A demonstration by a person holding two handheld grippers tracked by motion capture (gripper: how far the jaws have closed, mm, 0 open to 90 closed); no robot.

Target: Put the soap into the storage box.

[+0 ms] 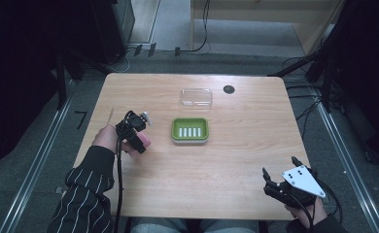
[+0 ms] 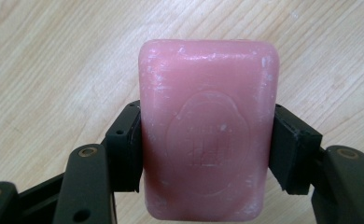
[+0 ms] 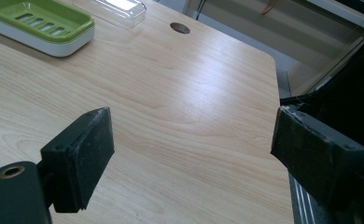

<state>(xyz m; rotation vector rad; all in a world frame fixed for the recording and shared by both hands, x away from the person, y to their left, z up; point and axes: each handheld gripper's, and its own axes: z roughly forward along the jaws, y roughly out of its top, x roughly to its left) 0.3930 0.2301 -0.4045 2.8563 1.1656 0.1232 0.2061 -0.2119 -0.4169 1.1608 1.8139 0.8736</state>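
A pink bar of soap (image 2: 208, 130) with an embossed stamp is clamped between the two black jaws of my left gripper (image 2: 206, 154), which is shut on it. From above, that left gripper (image 1: 140, 141) sits at the table's left, pink soap (image 1: 146, 141) peeking past it, left of the green soap dish (image 1: 190, 129). The dish has a slotted white insert and nothing in it. My right gripper (image 1: 280, 174) rests near the front right corner, open with nothing between its pads (image 3: 82, 158). The green dish (image 3: 40, 23) lies far off at its upper left.
A clear plastic lid (image 1: 196, 97) lies behind the dish, also the clear lid (image 3: 112, 9). A round cable hole (image 1: 229, 89) is at the back of the table. The table's right edge (image 3: 283, 154) runs close under the right gripper.
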